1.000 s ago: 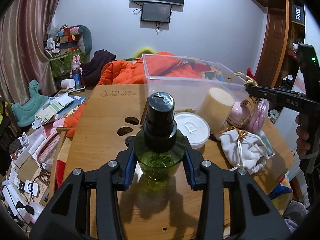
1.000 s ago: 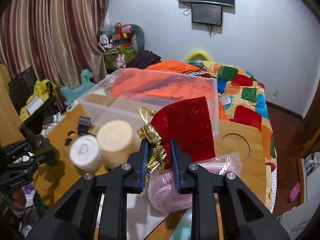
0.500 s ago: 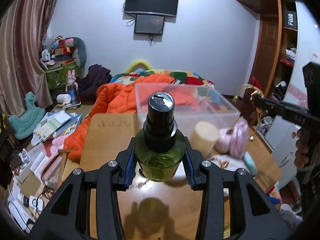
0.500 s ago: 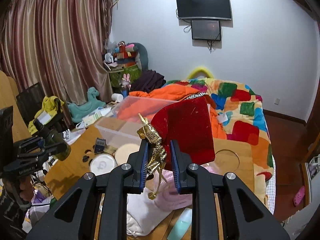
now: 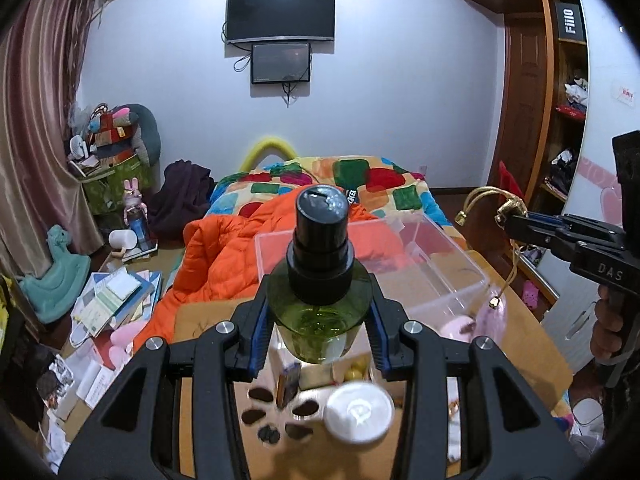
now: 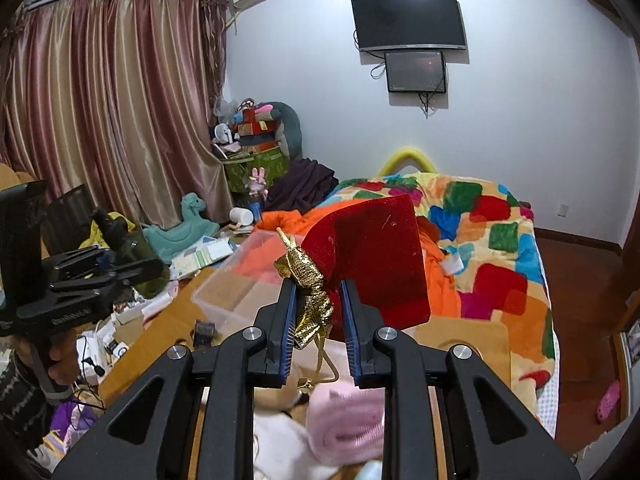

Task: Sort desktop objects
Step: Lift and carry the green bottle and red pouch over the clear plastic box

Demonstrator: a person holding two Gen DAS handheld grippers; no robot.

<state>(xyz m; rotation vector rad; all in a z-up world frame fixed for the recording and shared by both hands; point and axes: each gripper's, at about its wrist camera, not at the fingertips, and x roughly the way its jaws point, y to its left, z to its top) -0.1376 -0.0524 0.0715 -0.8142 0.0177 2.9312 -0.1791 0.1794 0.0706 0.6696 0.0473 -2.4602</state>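
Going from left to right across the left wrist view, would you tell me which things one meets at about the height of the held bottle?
Teal rocking horse toy → orange jacket → green bottle in the left gripper → clear plastic bin → gold cord → right gripper.

"Fiio" on a shelf box point(image 5: 569, 24); "DAS" on the right gripper point(image 5: 505, 216).
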